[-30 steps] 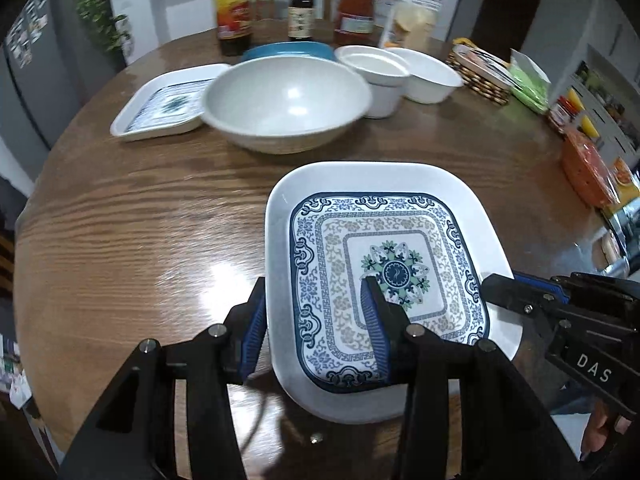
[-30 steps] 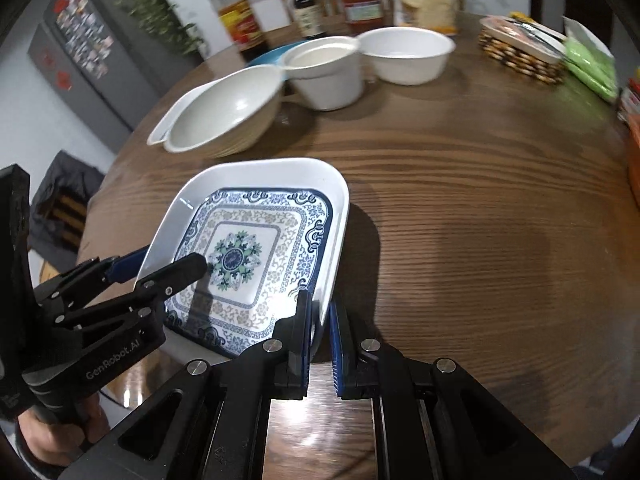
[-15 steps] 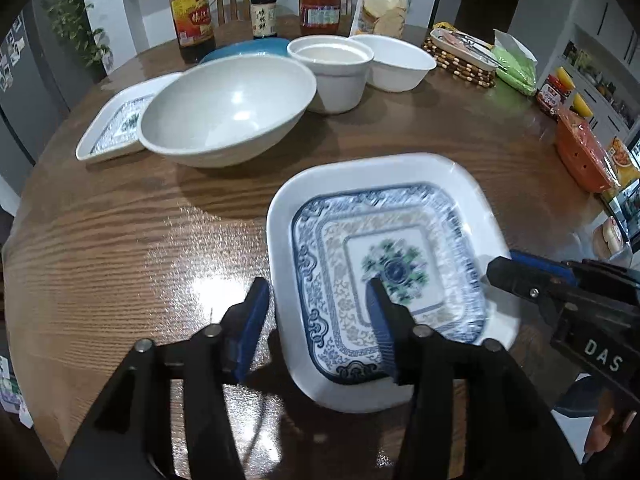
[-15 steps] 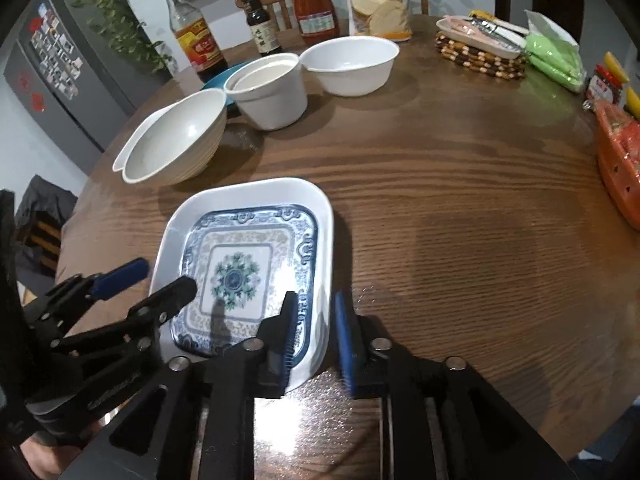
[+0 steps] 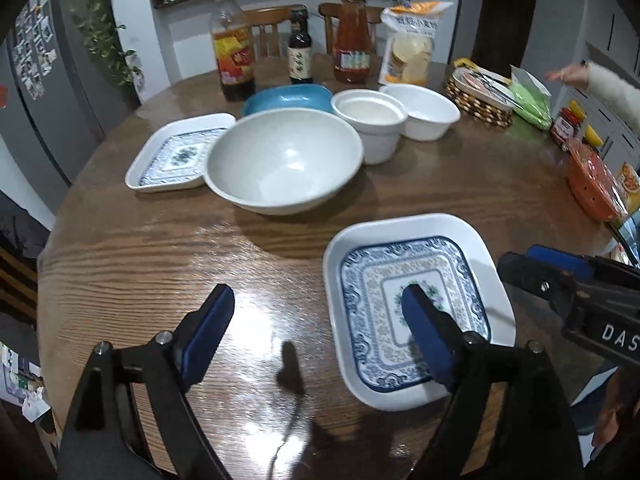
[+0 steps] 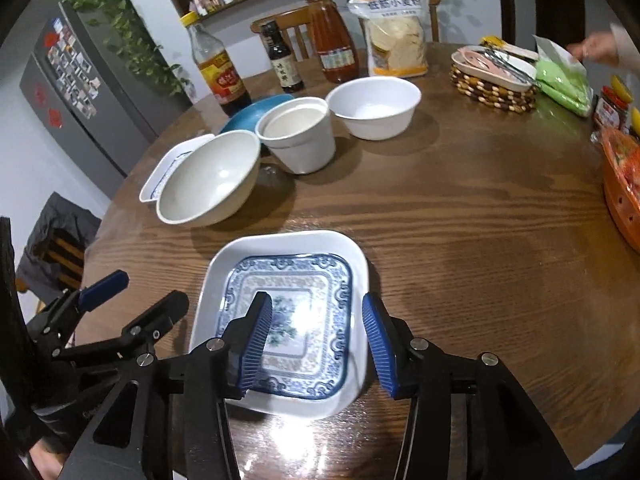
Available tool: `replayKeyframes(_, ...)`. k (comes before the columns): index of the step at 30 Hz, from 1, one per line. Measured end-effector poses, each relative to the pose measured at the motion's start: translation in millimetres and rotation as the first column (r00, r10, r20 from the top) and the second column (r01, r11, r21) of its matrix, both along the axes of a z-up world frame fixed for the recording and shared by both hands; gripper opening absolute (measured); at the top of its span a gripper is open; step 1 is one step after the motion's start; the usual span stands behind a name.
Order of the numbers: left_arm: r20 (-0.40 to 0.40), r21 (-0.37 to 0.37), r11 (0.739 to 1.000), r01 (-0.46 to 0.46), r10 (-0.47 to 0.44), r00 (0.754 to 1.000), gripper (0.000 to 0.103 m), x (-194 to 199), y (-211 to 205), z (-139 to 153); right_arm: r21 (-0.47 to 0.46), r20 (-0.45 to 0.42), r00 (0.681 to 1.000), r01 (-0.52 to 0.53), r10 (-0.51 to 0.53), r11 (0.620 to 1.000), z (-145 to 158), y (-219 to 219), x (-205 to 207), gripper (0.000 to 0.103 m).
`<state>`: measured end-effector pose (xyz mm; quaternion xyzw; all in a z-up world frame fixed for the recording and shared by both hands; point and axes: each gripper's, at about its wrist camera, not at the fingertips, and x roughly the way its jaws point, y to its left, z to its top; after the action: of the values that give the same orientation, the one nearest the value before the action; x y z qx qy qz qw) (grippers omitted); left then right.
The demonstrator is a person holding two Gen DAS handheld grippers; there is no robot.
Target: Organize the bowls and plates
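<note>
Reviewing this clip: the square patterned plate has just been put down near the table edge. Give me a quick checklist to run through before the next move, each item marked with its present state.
1. Near patterned plate lies flat on the table: ok.
2. Left gripper clear of the plate: ok; its jaws have just been opening, and one finger hangs over the plate without pressing it.
3. Right gripper let go: ok; its jaws have just been opening and straddle the plate's right rim, pads off it.
4. Plates gathered together: not ok; the second patterned plate sits apart, behind the large bowl.
5. Bowls stacked: not ok; the small white bowl stands alone.
6. Plate fully supported at the near edge: cannot tell.
</note>
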<state>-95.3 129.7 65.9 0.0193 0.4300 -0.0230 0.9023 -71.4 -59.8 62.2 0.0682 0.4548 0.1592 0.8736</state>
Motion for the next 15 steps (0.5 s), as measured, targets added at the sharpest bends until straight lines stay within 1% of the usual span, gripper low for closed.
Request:
replayKeyframes(3,0.001,-0.008,1.000,-0.021,0.021,1.000,0.088,1,8,3,-0.032,0.019,1.000,-0.023,0.024,0.999,6,11,-2,0.049)
replayKeyframes(5,0.007,-0.006,0.999,-0.038,0.038,0.999,0.095,1,13,6,-0.049,0.036,0.998,-0.043,0.044,0.998,11,19,-3,0.049)
replayKeyframes(7,0.015,0.004,0.998,-0.060,0.060,0.998,0.097,0,20,8,-0.053,0.049,0.996,-0.066,0.069,0.996,16,26,-4,0.049)
replayKeyframes(15,0.014,-0.007,0.990,-0.143,0.143,0.990,0.097,0,52,12,-0.052,0.080,0.987,-0.139,0.143,0.989,29,51,-5,0.049)
